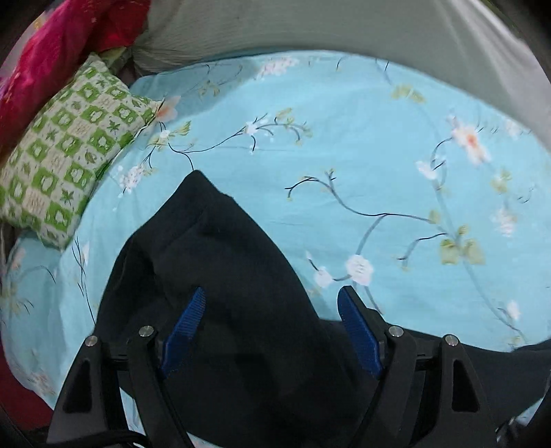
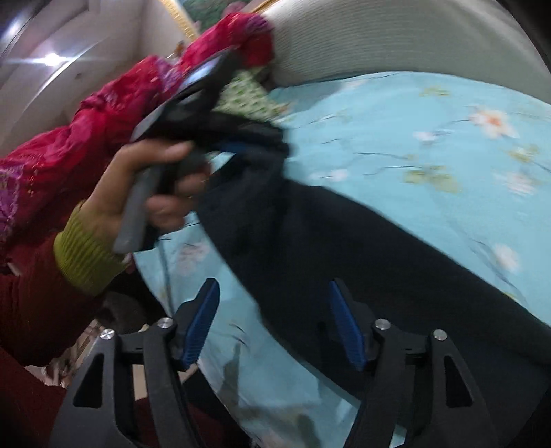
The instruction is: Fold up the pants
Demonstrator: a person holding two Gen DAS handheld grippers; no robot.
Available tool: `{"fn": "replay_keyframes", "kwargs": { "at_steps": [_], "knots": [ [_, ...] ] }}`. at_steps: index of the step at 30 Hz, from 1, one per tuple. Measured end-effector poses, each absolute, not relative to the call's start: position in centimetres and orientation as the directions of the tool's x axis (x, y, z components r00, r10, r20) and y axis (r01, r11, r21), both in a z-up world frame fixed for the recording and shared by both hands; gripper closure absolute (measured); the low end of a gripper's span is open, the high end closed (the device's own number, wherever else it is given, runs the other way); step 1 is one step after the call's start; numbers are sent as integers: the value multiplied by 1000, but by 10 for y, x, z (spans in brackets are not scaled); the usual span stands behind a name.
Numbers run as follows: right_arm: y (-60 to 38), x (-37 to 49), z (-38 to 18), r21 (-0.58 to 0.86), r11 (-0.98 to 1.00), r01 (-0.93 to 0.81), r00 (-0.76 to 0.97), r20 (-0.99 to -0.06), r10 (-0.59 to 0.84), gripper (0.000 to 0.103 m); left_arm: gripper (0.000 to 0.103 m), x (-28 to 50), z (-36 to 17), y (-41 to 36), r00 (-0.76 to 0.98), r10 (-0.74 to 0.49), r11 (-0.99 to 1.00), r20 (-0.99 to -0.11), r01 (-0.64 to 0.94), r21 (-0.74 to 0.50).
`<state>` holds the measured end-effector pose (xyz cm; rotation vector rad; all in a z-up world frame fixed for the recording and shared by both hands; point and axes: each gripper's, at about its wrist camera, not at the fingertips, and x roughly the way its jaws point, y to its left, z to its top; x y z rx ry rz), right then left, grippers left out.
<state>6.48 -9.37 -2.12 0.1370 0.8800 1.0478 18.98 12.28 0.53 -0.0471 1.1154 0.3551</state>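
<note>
The black pants (image 1: 220,262) lie on a light blue flowered bedsheet (image 1: 361,144). In the left wrist view my left gripper (image 1: 272,303) is open, its blue pads (image 1: 186,324) spread wide over the black cloth, one folded end of which points away from me. In the right wrist view the pants (image 2: 344,248) stretch in a long band across the bed. My right gripper (image 2: 272,303) is open, its pads on either side of the band's near edge. The left gripper (image 2: 193,100), held in a hand (image 2: 137,186), sits at the far end of the pants; its fingers are blurred there.
A green and white checked pillow (image 1: 62,155) lies at the bed's left. A red quilt (image 1: 51,51) is bunched behind it, also in the right wrist view (image 2: 86,138). A grey-white headboard or wall (image 1: 310,24) runs along the far side. The bed's edge is near, at the lower left.
</note>
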Motion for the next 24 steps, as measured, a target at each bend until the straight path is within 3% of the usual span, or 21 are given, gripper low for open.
{"fn": "replay_keyframes", "kwargs": {
  "at_steps": [2,3,4,5,6,7,8,10,11,16,24],
  "knots": [
    [-69,68,-24,482,509,-713,180,-576,797,32,24,197,-5,123,359,282,941,-890,-286,183],
    [-56,71,-28,471,511,-719,172,-593,787,32,35,198,-11,123,347,286,941,-893,-276,194],
    [-48,74,-31,459,515,-723,166,-609,776,32,46,199,-16,126,335,286,943,-898,-265,202],
    [-34,77,-38,444,520,-730,157,-631,760,32,80,196,-19,127,329,276,946,-903,-261,194],
    [-27,79,-42,438,521,-733,149,-644,751,32,90,193,-22,132,323,256,949,-911,-266,172],
    [-21,81,-46,433,524,-734,144,-655,742,37,91,187,-20,137,346,229,952,-910,-276,134],
    [-16,83,-49,427,531,-731,147,-663,735,59,93,181,-18,141,366,212,953,-906,-284,109],
    [-15,87,-50,430,546,-719,156,-665,730,89,94,161,-4,152,438,158,952,-885,-307,18],
    [-20,88,-47,439,545,-714,165,-651,741,96,94,149,3,159,477,138,947,-868,-319,-25],
    [-33,77,-21,404,520,-752,199,-614,764,97,95,82,28,192,633,44,893,-773,-373,-254],
    [-23,49,-9,278,490,-826,209,-656,725,97,95,10,6,220,709,-3,815,-705,-407,-413]
  ]
}}
